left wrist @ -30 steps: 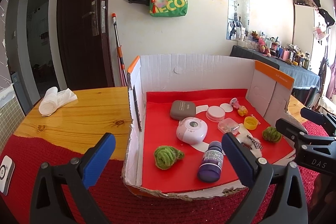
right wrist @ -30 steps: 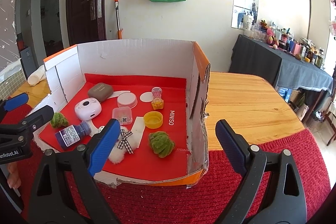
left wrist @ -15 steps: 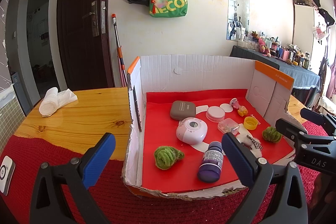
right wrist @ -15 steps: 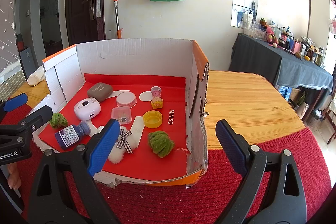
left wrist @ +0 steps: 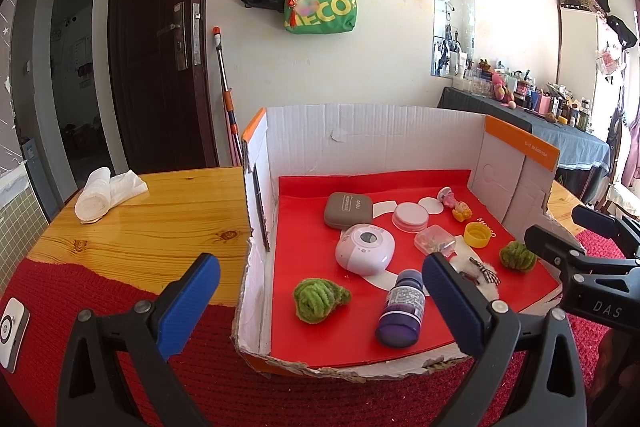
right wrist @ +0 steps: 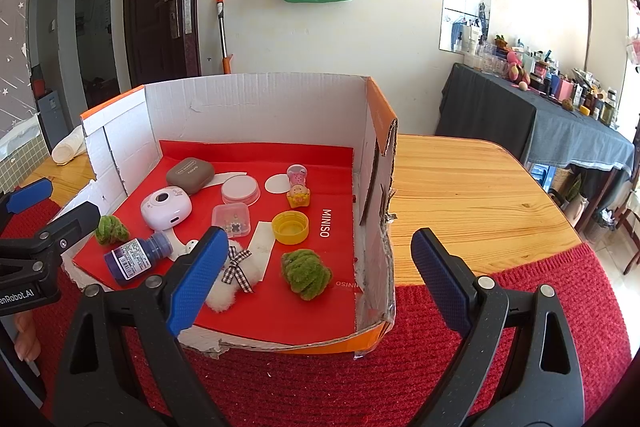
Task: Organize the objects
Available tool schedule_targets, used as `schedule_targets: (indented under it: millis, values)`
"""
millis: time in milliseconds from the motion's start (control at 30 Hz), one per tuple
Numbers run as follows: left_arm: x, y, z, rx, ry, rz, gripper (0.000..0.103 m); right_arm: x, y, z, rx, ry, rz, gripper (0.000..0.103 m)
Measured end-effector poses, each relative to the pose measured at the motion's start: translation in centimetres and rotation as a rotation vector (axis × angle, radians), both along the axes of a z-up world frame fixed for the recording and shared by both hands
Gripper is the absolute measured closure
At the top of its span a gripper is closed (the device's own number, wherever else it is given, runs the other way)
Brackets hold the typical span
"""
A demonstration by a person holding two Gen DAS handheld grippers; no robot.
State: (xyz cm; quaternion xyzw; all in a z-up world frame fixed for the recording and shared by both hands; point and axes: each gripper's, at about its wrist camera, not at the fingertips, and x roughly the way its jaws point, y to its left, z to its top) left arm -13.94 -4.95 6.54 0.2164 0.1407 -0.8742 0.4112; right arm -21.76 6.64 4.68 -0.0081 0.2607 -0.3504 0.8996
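An open cardboard box (left wrist: 360, 143) (right wrist: 256, 107) with a red floor holds several small items: a purple bottle (left wrist: 400, 307) (right wrist: 134, 259) on its side, two green fuzzy balls (left wrist: 318, 301) (right wrist: 306, 273), a white round device (left wrist: 364, 253) (right wrist: 166, 207), a grey case (left wrist: 347, 209) (right wrist: 190, 174), a yellow cap (left wrist: 477, 234) (right wrist: 290, 226) and a white fluffy bow (right wrist: 236, 277). My left gripper (left wrist: 320, 299) is open and empty before the box's front left. My right gripper (right wrist: 320, 279) is open and empty before its front right corner.
The box stands on a wooden table (left wrist: 132, 227) (right wrist: 472, 195) with a red knitted mat (left wrist: 120, 307) (right wrist: 400, 367) at the front. A rolled white cloth (left wrist: 100, 193) lies at the far left. A white gadget (left wrist: 12, 331) lies at the mat's left edge.
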Motion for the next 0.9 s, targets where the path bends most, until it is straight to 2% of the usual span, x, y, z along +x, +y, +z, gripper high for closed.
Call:
schedule_targets:
  millis: [700, 800, 900]
  values:
    - [-0.1, 0.0, 0.0, 0.000, 0.000, -0.001, 0.000, -0.2, 0.0, 0.1, 0.004, -0.014, 0.017, 0.009]
    - [0.3, 0.5, 0.4, -0.031, 0.022, 0.005, 0.000, -0.6, 0.2, 0.5, 0.008, -0.024, 0.017, 0.009]
    - [0.5, 1.5, 1.4, -0.085, -0.002, 0.013, 0.000, -1.3, 0.9, 1.4, 0.005, -0.031, 0.017, 0.009]
